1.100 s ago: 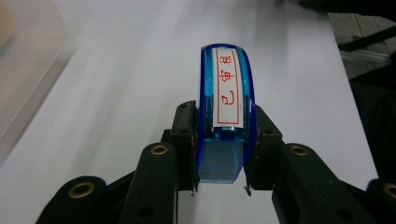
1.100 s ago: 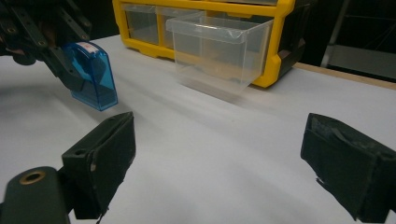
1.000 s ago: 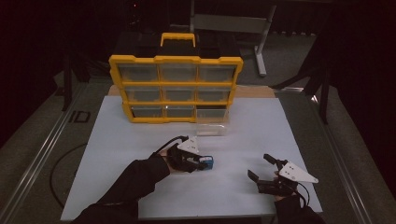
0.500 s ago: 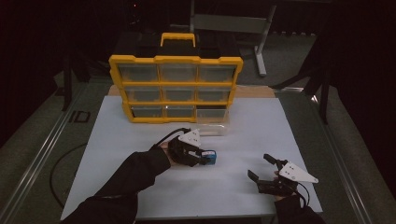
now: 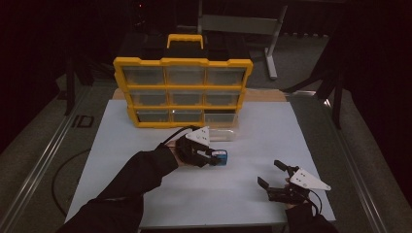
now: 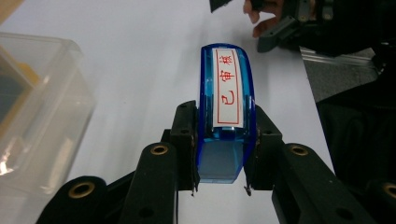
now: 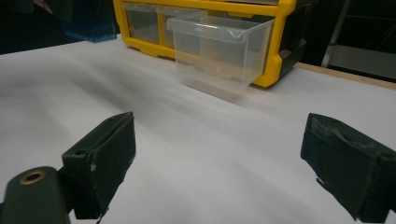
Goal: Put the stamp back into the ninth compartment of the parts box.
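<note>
The left claw [image 5: 217, 156] holds a blue stamp [image 5: 221, 158] between its 2 jaws, which press on both sides of it. In the left gripper view the stamp [image 6: 226, 116] is a clear blue plastic piece with a white label and red characters on it, and it points away from the camera over the white table [image 6: 140, 56]. In the high view the stamp is above the table [image 5: 243, 145], just in front of the yellow organizer [image 5: 182, 92]. The organizer has 3 rows of 3 clear drawers. 1 drawer [image 5: 224, 133] at the bottom right is pulled out, and it is near the stamp but apart from it.

The right claw [image 5: 274, 175] is wide, with nothing between its jaws. It is low over the table near the front right corner, well apart from the left claw. In the right gripper view the pulled drawer [image 7: 219, 44] looks empty.
</note>
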`<act>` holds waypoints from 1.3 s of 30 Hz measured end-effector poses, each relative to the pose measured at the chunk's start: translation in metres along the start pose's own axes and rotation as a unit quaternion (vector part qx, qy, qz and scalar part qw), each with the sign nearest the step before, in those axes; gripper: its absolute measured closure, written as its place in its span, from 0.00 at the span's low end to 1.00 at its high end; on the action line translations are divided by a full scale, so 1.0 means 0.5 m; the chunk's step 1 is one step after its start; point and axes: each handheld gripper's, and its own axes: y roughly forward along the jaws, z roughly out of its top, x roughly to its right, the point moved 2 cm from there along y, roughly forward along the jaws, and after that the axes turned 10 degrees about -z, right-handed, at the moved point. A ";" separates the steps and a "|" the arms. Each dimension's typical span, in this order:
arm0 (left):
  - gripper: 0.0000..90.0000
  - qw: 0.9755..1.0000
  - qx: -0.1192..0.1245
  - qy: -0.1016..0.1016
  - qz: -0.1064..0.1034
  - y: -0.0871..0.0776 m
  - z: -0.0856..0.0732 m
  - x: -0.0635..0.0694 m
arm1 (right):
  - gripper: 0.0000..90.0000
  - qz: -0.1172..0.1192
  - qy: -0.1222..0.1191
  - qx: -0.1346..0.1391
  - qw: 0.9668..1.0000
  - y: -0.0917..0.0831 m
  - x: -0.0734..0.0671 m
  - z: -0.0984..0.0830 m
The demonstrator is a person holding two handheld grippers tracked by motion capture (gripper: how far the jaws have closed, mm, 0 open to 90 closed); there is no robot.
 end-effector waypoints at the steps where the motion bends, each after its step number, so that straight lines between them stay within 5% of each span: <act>1: 0.78 1.000 0.002 0.002 -0.002 -0.003 0.003 0.000 | 0.11 0.000 0.000 0.000 1.000 0.000 0.000 0.000; 39: 0.78 0.998 0.043 0.023 0.033 -0.095 0.142 -0.059 | 0.11 0.003 0.000 -0.001 1.000 0.002 -0.001 -0.001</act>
